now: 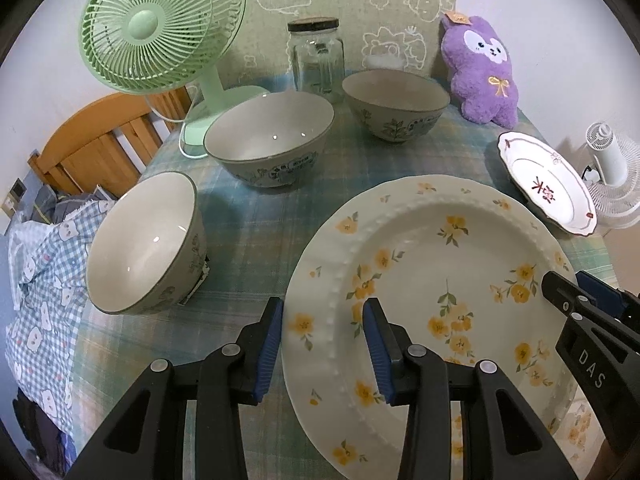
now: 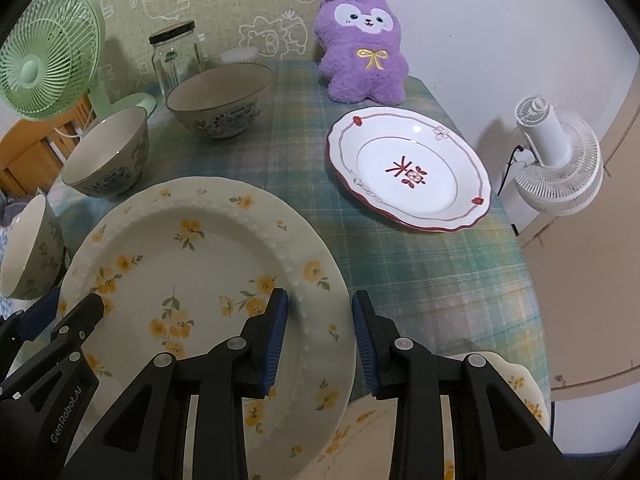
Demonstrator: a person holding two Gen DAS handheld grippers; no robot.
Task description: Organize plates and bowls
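Black gripper arms with blue pads fill the bottom of both views. On the left gripper, one finger sits outside the rim of the big yellow-flower plate and the other sits over its inside. The right gripper stands the same way on the other side of the plate. I cannot tell for sure if the pads are pressing the rim or only sitting around it. Two grippers are used, I think, because the plate is wide and heavy, so one side alone would tip.

Under the plate's near edge another flower plate peeks out, so this one may be coming off a stack or going onto it.

Farther out on the checked counter lies a white plate with a red mark. Three bowls stand apart on the left, not yet stacked. At the back are a glass jar, a green fan and a purple plush bunny, out of the way.
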